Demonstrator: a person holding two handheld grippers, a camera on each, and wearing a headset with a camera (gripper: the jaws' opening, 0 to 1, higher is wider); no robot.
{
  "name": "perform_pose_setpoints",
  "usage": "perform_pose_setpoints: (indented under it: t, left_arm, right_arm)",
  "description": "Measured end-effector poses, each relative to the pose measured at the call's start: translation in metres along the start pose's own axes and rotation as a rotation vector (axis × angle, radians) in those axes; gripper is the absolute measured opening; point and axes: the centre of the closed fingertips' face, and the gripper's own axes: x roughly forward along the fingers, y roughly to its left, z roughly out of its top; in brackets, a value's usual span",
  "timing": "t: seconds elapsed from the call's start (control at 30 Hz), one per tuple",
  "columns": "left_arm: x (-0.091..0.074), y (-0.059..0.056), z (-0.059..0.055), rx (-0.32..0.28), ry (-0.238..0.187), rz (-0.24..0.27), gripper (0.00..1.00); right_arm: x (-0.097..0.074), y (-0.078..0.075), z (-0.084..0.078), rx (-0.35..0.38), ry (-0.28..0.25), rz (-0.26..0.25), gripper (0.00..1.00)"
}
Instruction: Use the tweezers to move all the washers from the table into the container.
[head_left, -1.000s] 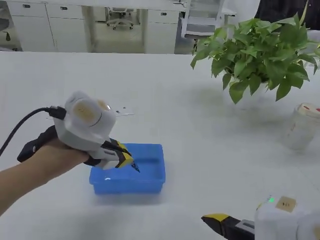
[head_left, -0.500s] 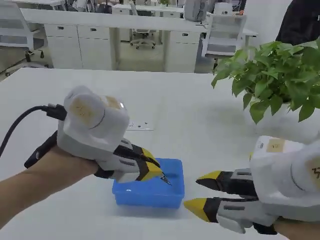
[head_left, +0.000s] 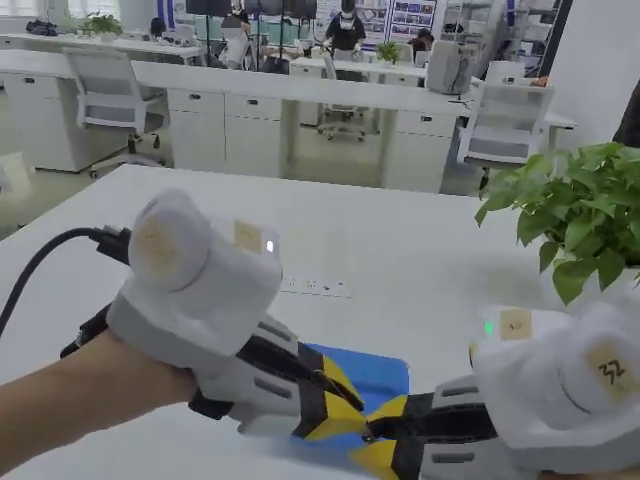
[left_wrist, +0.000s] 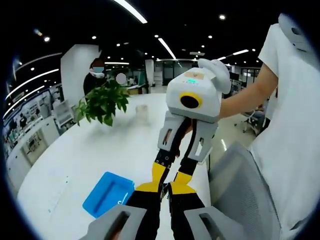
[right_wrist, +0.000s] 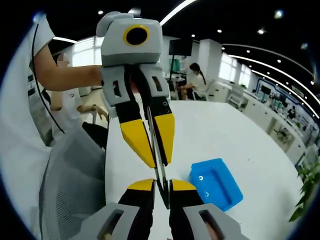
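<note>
My left gripper (head_left: 345, 420) is shut on the thin metal tweezers (right_wrist: 156, 150), high above the white table (head_left: 430, 260). The right gripper (head_left: 385, 435) meets it tip to tip. In the right gripper view the tweezers run down from the left gripper (right_wrist: 159, 161) into my right gripper's (right_wrist: 162, 187) narrow-set jaws. In the left gripper view the right gripper (left_wrist: 170, 175) comes down onto the left gripper (left_wrist: 165, 189). Below them sits the blue container (head_left: 385, 375) (left_wrist: 107, 192) (right_wrist: 217, 185), with two small washers (right_wrist: 201, 178) in it.
A potted plant (head_left: 570, 220) (left_wrist: 102, 102) stands at the table's right, with a clear jar (left_wrist: 142, 112) near it. A socket panel (head_left: 315, 287) is set into the tabletop. A mesh chair (left_wrist: 240, 190) (right_wrist: 70, 190) is beside the person. Desks and chairs lie beyond.
The view has tilted up. The right gripper came up from the lower right, open half a second ago, and now its jaws are close around the tweezers' tip. Both grippers are higher.
</note>
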Motion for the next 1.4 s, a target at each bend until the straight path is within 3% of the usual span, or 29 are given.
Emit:
perform_pose_setpoints:
  t: [0.23, 0.3, 0.43, 0.57, 0.7, 0.73, 0.8, 0.87, 0.93, 1.07, 1.13, 1.17, 1.2, 1.33, 1.4]
  left_arm:
    - [-0.010, -0.018, -0.008, 0.007, -0.009, 0.028, 0.01]
    - [-0.013, -0.023, -0.011, 0.001, -0.016, 0.043, 0.01]
    - [-0.016, -0.031, -0.018, -0.006, -0.018, 0.087, 0.02]
    - [-0.021, -0.033, -0.026, -0.091, -0.031, 0.153, 0.05]
    - [-0.028, -0.034, -0.041, -0.162, -0.024, 0.216, 0.22]
    - [-0.032, -0.032, -0.046, -0.195, -0.033, 0.260, 0.26]
    - [-0.037, -0.037, -0.057, -0.253, -0.030, 0.295, 0.36]
    - [-0.041, -0.038, -0.064, -0.301, -0.043, 0.341, 0.49]
    - [-0.050, -0.042, -0.076, -0.344, -0.047, 0.411, 0.60]
    - [-0.059, -0.053, -0.077, -0.433, -0.116, 0.467, 0.76]
    - [-0.067, -0.056, -0.080, -0.477, -0.153, 0.522, 0.83]
    - [-0.071, -0.056, -0.079, -0.500, -0.199, 0.558, 0.86]
    - [-0.074, -0.058, -0.082, -0.519, -0.215, 0.579, 0.89]
    - [-0.088, -0.061, -0.102, -0.575, -0.198, 0.716, 0.95]
    - [-0.094, -0.063, -0.112, -0.584, -0.174, 0.790, 0.99]
  right_arm:
    - [0.004, 0.025, 0.004, -0.072, 0.040, 0.073, 0.05]
    - [0.006, 0.031, 0.002, -0.149, 0.061, 0.097, 0.04]
    - [0.010, 0.041, 0.001, -0.192, 0.096, 0.125, 0.03]
    - [0.012, 0.049, -0.004, -0.226, 0.134, 0.158, 0.02]
    - [0.015, 0.050, -0.014, -0.243, 0.181, 0.177, 0.02]
    - [0.017, 0.049, -0.018, -0.249, 0.199, 0.182, 0.02]
    - [0.021, 0.044, -0.031, -0.261, 0.267, 0.184, 0.02]
    - [0.026, 0.040, -0.039, -0.290, 0.299, 0.187, 0.02]
    - [0.033, 0.036, -0.053, -0.292, 0.353, 0.192, 0.02]
    - [0.041, 0.029, -0.066, -0.305, 0.391, 0.191, 0.02]
    - [0.044, 0.025, -0.075, -0.304, 0.423, 0.186, 0.02]
    - [0.047, 0.023, -0.082, -0.307, 0.444, 0.184, 0.02]
    - [0.048, 0.021, -0.087, -0.301, 0.465, 0.183, 0.03]
    - [0.060, 0.018, -0.104, -0.261, 0.501, 0.194, 0.03]
    - [0.067, 0.015, -0.114, -0.288, 0.527, 0.196, 0.03]
